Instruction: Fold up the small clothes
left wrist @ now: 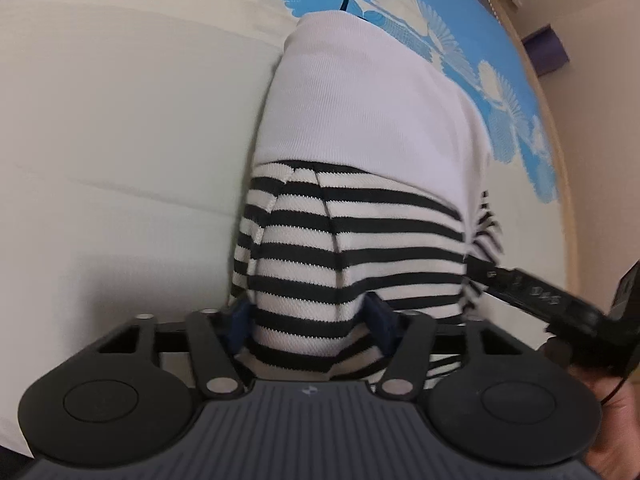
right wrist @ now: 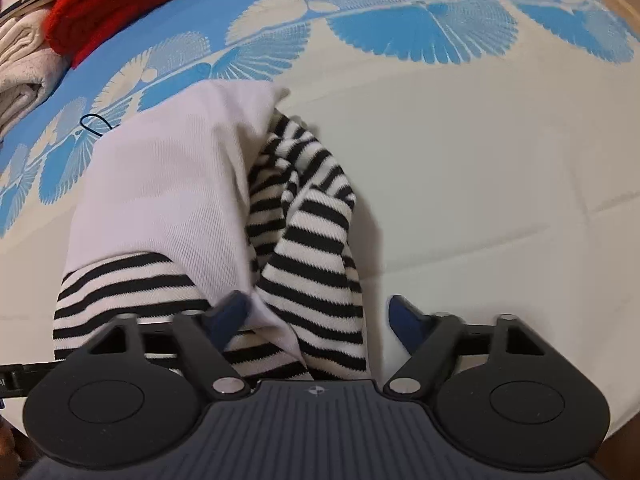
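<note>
A small garment, white (left wrist: 360, 92) at its far part and black-and-white striped (left wrist: 360, 240) nearer me, lies on a cream and blue patterned bedspread (left wrist: 120, 120). My left gripper (left wrist: 310, 318) points down at the striped end, and a bunch of striped cloth fills the gap between its blue pads (left wrist: 378, 314), which squeeze it. In the right wrist view the garment (right wrist: 168, 184) lies crumpled, with a striped fold (right wrist: 316, 248) running toward me. My right gripper (right wrist: 316, 316) straddles that fold; its left pad (right wrist: 230, 312) touches the cloth while the right pad (right wrist: 404, 320) stands clear.
A red knitted piece (right wrist: 120, 0) and folded beige cloths (right wrist: 20, 68) lie at the bedspread's far left. A thin black loop (right wrist: 94, 124) rests beside the garment. The right gripper's black arm (left wrist: 532, 288) and a hand (left wrist: 616, 420) show at the right. A purple box (left wrist: 548, 50) stands beyond the bed's edge.
</note>
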Tool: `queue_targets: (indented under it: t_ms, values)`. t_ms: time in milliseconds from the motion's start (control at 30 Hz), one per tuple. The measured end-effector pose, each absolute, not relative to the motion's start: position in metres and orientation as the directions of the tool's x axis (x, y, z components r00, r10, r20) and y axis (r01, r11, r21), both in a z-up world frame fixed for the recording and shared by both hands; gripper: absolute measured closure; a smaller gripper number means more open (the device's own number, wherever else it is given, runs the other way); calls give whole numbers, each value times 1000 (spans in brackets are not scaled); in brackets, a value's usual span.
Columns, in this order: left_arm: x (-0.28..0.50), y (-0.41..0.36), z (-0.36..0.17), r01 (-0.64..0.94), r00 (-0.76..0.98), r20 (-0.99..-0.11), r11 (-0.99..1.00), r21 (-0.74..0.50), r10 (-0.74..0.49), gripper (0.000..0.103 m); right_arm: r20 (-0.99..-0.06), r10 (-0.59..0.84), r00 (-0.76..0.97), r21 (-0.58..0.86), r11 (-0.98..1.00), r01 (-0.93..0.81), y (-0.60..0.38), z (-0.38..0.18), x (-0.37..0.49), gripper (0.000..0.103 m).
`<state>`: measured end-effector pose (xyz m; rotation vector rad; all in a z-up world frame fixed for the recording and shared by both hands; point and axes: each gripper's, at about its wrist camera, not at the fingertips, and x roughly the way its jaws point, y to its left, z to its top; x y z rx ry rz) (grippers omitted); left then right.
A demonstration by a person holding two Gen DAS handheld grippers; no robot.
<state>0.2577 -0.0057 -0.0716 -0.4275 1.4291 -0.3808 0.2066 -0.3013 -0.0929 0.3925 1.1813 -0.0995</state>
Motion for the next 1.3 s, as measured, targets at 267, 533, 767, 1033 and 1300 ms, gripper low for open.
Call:
queue_targets:
  t_ms: [267,533,767,1033,1300]
  values:
    - [252,-12,-65,63,112,-883,890,-452,-456,34,-866,64,495,248,916,316,-321,-77,208,102]
    - [238,-22,-48,210,193,-918,929,-306,-346,22,-940,34,341,118,966,230,-303,-106,208,97]
    - [193,-26,8,314,554,-818,949,34,-154,17,-791,-137,596,12,971,240,-304,-44,174,38]
    - [107,-51,57,271,747,-656,950,157,-105,0,-612,-101,785,58,983,172,-290,3,86,12]
    - [39,-53,83,252,746,-654,962,102,-126,0,-592,-73,802,85,985,152,-274,19,7,5]
